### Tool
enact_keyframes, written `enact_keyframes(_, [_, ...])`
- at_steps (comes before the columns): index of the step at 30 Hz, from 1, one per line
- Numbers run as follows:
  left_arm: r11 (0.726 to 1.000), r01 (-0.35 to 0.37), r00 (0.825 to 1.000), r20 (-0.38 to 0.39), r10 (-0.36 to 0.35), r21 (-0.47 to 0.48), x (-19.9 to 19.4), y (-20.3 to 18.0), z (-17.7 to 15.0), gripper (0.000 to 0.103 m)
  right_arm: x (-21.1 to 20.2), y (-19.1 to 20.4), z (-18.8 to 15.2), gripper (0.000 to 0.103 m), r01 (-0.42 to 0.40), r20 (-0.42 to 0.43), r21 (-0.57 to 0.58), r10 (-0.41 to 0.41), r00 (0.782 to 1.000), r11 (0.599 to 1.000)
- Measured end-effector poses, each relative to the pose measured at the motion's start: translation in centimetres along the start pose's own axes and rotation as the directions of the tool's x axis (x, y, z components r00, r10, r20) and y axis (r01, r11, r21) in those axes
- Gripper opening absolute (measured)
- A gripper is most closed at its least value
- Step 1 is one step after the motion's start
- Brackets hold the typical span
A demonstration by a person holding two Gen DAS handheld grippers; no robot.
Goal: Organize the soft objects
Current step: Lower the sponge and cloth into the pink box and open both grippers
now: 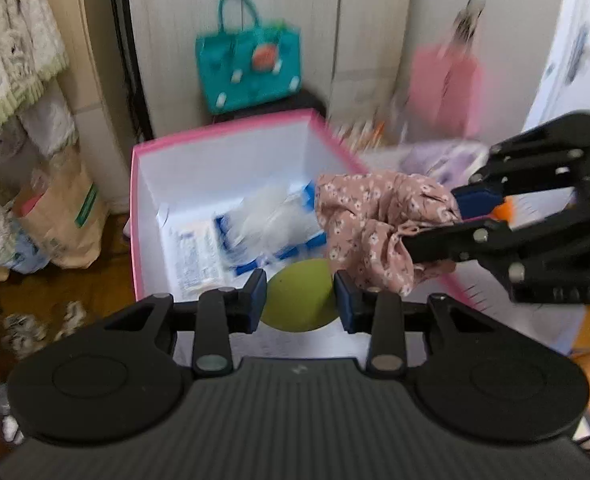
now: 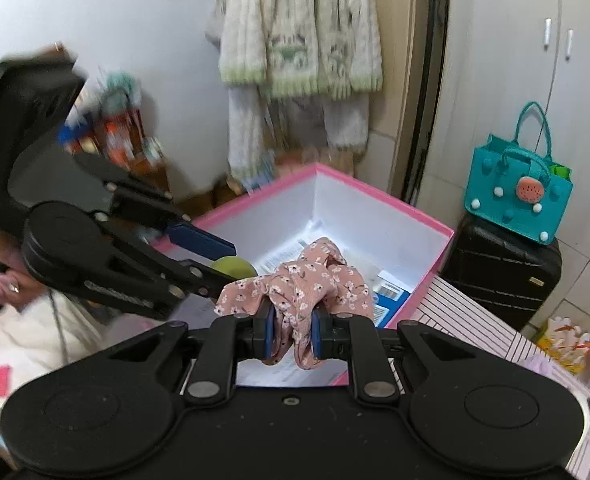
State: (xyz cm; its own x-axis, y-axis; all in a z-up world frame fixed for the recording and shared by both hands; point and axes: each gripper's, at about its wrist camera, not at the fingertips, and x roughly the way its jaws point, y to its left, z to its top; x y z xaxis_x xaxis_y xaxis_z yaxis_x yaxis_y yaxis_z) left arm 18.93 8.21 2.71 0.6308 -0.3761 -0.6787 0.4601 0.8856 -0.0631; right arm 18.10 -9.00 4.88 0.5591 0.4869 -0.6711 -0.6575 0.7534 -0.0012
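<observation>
My left gripper (image 1: 299,300) is shut on a yellow-green soft ball (image 1: 299,298), held above the near side of the pink box (image 1: 223,134). From the right, my right gripper (image 1: 435,220) comes in shut on a pink floral scrunchie (image 1: 371,220), which hangs over the box's right side. In the right wrist view the scrunchie (image 2: 307,284) is pinched between the blue pads of the right gripper (image 2: 292,334), and the left gripper (image 2: 219,262) with the ball (image 2: 233,267) shows at the left, over the box (image 2: 375,196).
Clear bags with blue seals and a printed packet (image 1: 235,236) lie inside the white-lined box. A teal handbag (image 1: 249,64) rests on a black suitcase (image 2: 499,272) behind it. A paper bag (image 1: 69,216) and hanging knitwear (image 2: 299,40) stand at the left. A striped cloth (image 2: 475,324) lies right of the box.
</observation>
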Motion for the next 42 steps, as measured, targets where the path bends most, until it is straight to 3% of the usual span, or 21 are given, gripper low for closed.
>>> enact_keyframes(5, [0.999,-0.043,0.990,-0.137,0.041,-0.015,4.7,1.8,1.5,0.035,3.6,0.1,-0.5,0.020,0.020,-0.094,-0.052,-0.025,0.995,0.998])
enact_keyframes(15, [0.997,-0.050,0.966,-0.256,0.033,-0.061,8.8,3.2,2.1,0.035,8.4,0.1,0.4,0.024,0.001,-0.211,-0.147,-0.032,0.977,0.989])
enact_keyframes(22, [0.993,-0.075,0.963,-0.265,0.048,-0.092,9.6,3.8,2.6,0.035,9.3,-0.4,0.8,0.029,0.031,-0.223,-0.176,-0.071,0.972,0.984])
enact_keyframes(27, [0.986,-0.086,0.954,-0.297,0.041,-0.140,10.7,4.2,2.4,0.036,9.6,-0.7,0.6,0.045,0.068,-0.218,-0.177,-0.106,0.970,0.982])
enact_keyframes(33, [0.979,-0.088,0.960,-0.279,0.033,-0.186,10.6,4.6,2.4,0.037,8.4,-1.0,0.7,0.050,0.090,-0.181,-0.161,-0.119,0.976,0.983])
enact_keyframes(42, [0.979,-0.061,0.961,-0.277,0.005,-0.195,10.7,4.5,2.0,0.037,5.7,-0.8,0.0,0.050,0.030,-0.166,-0.080,-0.043,0.985,0.996])
